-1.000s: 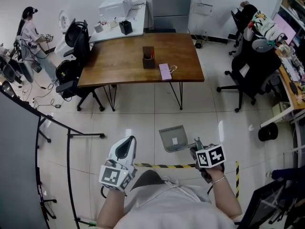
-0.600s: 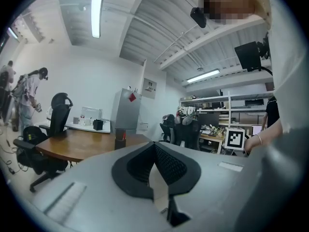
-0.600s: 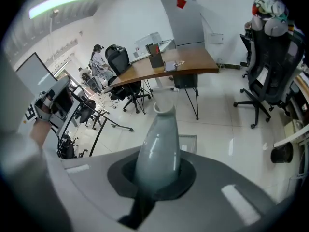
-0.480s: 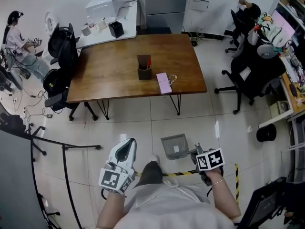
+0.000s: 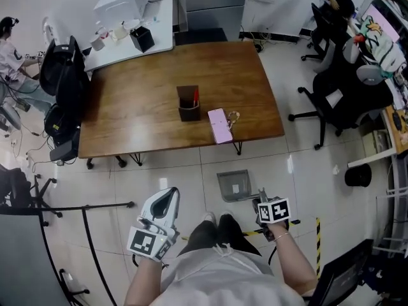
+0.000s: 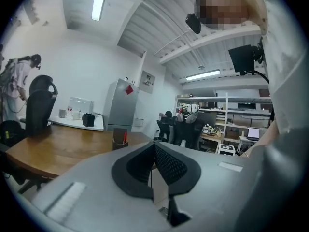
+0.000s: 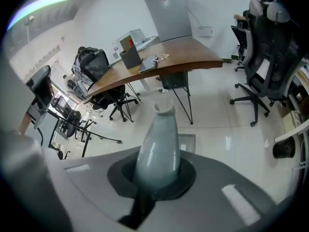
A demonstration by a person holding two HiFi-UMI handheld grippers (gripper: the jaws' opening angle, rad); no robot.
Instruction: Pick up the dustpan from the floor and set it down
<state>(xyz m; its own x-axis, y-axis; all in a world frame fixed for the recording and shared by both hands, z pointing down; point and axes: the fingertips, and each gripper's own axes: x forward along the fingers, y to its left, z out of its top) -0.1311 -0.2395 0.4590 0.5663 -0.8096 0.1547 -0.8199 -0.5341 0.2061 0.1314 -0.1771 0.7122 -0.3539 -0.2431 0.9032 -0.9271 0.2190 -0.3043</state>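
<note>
The grey dustpan [image 5: 233,185] hangs low over the white floor tiles, just in front of the wooden table [image 5: 140,116]. My right gripper [image 5: 262,200] is shut on its pale handle [image 7: 157,149] and points steeply down. In the right gripper view the handle runs out between the jaws, and part of the pan [image 7: 187,141] shows behind it. Whether the pan touches the floor I cannot tell. My left gripper [image 5: 169,195] is at the lower left, roughly level and aimed at the table, with its black pads [image 6: 169,164] together and nothing between them.
On the table stand a brown pen holder [image 5: 188,104] and a pink notebook [image 5: 220,125]. Black office chairs [image 5: 341,101] are to the right, more chairs [image 5: 60,75] to the left. Black stand legs [image 5: 89,206] cross the floor at left. Yellow-black tape [image 5: 317,229] marks the floor beside my feet.
Both grippers have moved forward toward the table. The right one has sunk, carrying the dustpan lower and closer to the table's near edge.
</note>
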